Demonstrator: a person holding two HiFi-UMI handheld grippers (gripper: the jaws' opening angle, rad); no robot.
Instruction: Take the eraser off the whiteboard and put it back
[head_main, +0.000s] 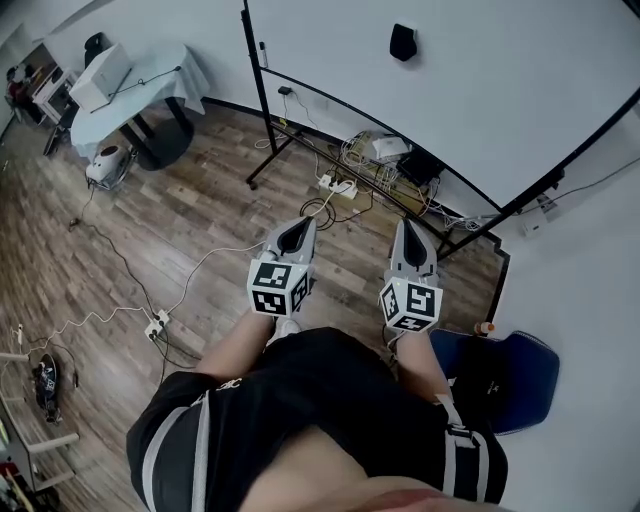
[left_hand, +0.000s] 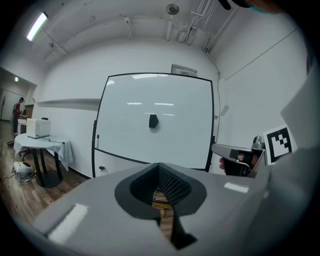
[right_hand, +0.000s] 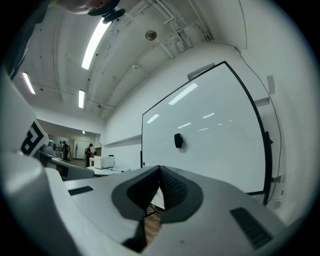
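Observation:
A black eraser (head_main: 402, 42) sticks to the whiteboard (head_main: 480, 90), well ahead of both grippers. The left gripper view shows the eraser (left_hand: 153, 120) at the middle of the whiteboard (left_hand: 130, 125); in the right gripper view the eraser (right_hand: 178, 140) sits left of the whiteboard's (right_hand: 220, 145) centre. My left gripper (head_main: 297, 236) and right gripper (head_main: 410, 240) are held side by side in front of the person, pointing at the board. The jaws of both are shut with nothing between them.
The whiteboard stands on a black frame with cables and a power strip (head_main: 338, 186) under it. A table with a white box (head_main: 100, 76) is at the far left. More cables (head_main: 158, 322) cross the wooden floor. A blue chair (head_main: 520, 375) is at the right.

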